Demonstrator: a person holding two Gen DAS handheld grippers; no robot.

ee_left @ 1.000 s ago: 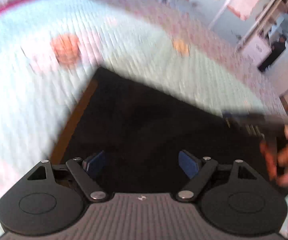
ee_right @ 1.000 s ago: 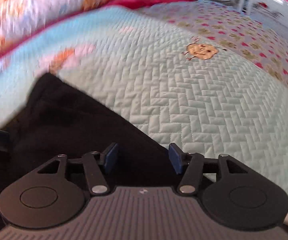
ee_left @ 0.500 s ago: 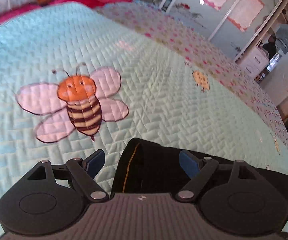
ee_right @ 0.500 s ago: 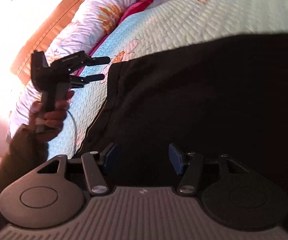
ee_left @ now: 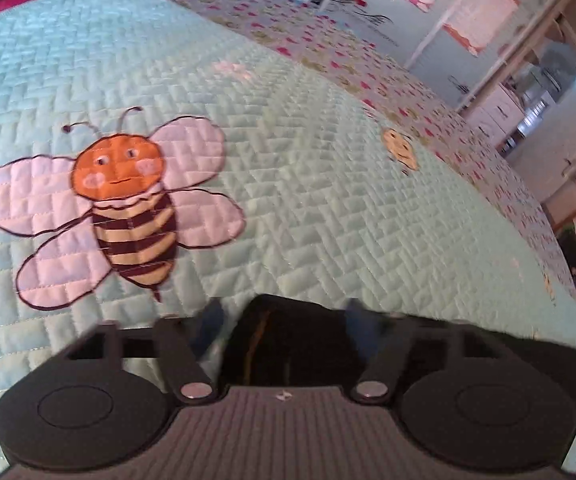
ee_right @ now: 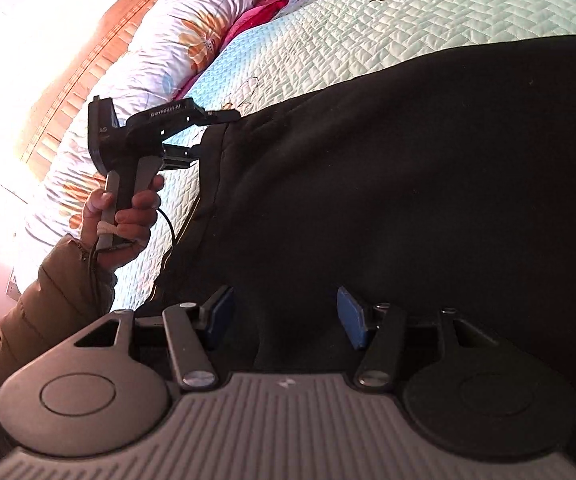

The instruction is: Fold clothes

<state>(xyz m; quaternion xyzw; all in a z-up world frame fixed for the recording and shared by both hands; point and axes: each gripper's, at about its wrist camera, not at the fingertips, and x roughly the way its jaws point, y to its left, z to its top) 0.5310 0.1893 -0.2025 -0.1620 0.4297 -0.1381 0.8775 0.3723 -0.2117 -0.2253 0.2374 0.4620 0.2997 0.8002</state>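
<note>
The garment is a black piece spread over the near part of the bed, filling most of the right wrist view and showing as a dark corner under the left tongs in the left wrist view. Nearest, the right tongs stand fairly wide over the black cloth; cloth lies between the blue pads, but they do not press on it, so nothing is held there. The left tongs have just been closing, and their blurred pads straddle the garment's corner, where a thin orange seam runs; I cannot tell whether they already pinch the cloth. In the right wrist view those same tongs reach the garment's left edge, carried by a hand in a tan padded sleeve.

Beyond the garment the pale green quilt lies flat, with a stitched bee just past the corner and a smaller yellow patch farther off. A flowered pillow roll and the wooden headboard close the far side.

As a judgement, the fold is at its start: the garment looks laid out, with a soft ridge but no clear crease visible, and the corner is only now being taken. Lifting, folding over and smoothing are all left.
</note>
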